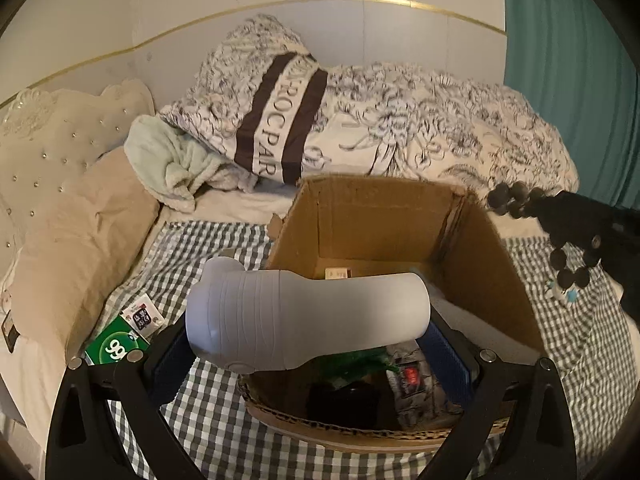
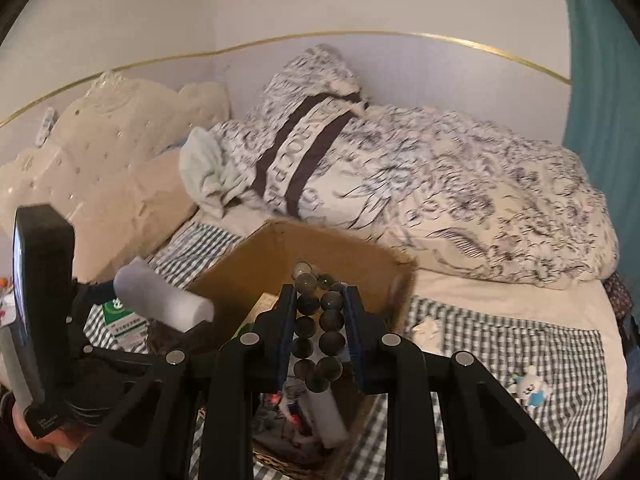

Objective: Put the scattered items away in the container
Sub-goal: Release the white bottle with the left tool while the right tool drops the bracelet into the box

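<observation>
While the open brown cardboard box (image 1: 384,236) sits on the checked bedcover (image 1: 208,400), the left gripper (image 1: 308,344) clasps a pale grey ribbed cylindrical bottle (image 1: 308,316) crosswise above the box's near edge. The right gripper (image 2: 320,336) pinches a string of dark round beads (image 2: 318,328) over the box's interior.

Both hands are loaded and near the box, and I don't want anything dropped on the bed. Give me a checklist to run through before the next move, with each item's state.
1. Left gripper clamped across the white bottle: ok.
2. Right gripper shut on the bead bracelet: ok.
3. Cardboard box open at the top: ok.
4. Bottle fully over the opening: not ok; its cap end overhangs the checked blanket.
5. Bracelet over the opening: ok in the right wrist view.
6. Room left in the box for the bottle: cannot tell; items already cover its near end.
</observation>
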Available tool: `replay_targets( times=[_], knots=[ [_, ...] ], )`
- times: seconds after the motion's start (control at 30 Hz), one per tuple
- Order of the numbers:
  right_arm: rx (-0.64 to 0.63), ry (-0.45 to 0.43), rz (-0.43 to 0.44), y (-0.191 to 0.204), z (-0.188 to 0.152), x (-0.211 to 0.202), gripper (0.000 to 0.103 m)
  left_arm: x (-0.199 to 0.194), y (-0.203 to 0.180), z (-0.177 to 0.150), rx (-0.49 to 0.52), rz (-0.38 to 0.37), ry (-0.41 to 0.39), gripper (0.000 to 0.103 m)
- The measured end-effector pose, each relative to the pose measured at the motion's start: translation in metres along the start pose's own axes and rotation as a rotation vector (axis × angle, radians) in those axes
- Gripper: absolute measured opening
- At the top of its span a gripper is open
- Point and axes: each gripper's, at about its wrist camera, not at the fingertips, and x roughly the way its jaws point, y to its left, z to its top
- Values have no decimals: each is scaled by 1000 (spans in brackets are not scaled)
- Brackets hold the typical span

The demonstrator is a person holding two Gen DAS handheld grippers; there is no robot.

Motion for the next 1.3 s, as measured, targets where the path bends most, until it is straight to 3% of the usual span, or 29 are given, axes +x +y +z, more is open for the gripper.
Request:
replay_targets(
  times=[0.23,0.47,0.6,0.73,0.83,1.07,1.3],
  knots=[
    [-10,112,25,-2,-25,43,22,30,0,-9,17,11,101,102],
    [-31,146,33,-9,-38,56,22,34,-5,-10,28,44,101,103],
    [-11,116,36,-14,-38,52,24,35,-7,-8,23,40,107,103],
    [7,50,33,-20,-33,38,46,33,-13,-6,29,45,108,103],
    [32,-3,34,-27,-30,24,56,30,-20,-2,35,51,102,103],
    [104,-98,10,-55,-28,-8,63,6,-30,11,12,64,36,103],
    [188,-184,-23,-92,-27,-45,77,-24,-53,26,12,72,-54,103]
  ],
)
